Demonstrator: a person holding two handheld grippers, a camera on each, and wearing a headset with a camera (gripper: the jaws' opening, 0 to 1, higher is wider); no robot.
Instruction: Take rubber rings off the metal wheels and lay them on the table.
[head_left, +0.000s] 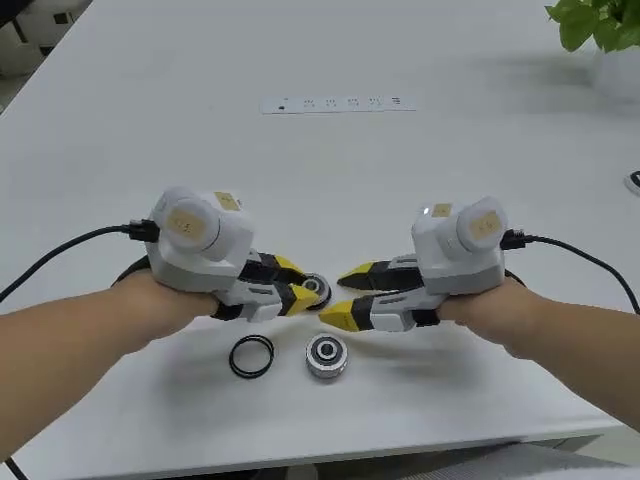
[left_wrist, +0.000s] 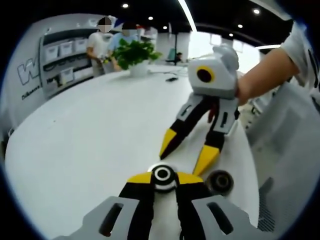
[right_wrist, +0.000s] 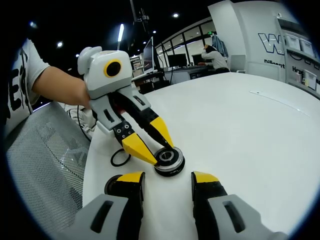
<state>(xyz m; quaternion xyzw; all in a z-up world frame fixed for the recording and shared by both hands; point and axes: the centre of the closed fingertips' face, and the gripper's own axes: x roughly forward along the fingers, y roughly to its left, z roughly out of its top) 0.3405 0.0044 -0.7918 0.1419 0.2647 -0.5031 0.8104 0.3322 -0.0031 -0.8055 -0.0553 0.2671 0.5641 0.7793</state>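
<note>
My left gripper (head_left: 306, 293) is shut on a small metal wheel (head_left: 314, 289), held just above the white table (head_left: 330, 180). In the left gripper view the wheel (left_wrist: 163, 176) sits between my yellow tips. My right gripper (head_left: 338, 299) faces it from the right, open, with its tips a short way from the wheel. In the right gripper view my open gripper (right_wrist: 165, 181) points at the wheel (right_wrist: 169, 160), which has a dark outer band. A loose black rubber ring (head_left: 251, 356) and a second wheel (head_left: 326, 356) lie on the table near the front edge.
A flat power-socket strip (head_left: 338, 103) is set into the table farther back. A potted plant (head_left: 598, 22) stands at the far right corner. Black cables (head_left: 70, 247) trail from both grippers. People stand by shelves (left_wrist: 60, 55) in the background.
</note>
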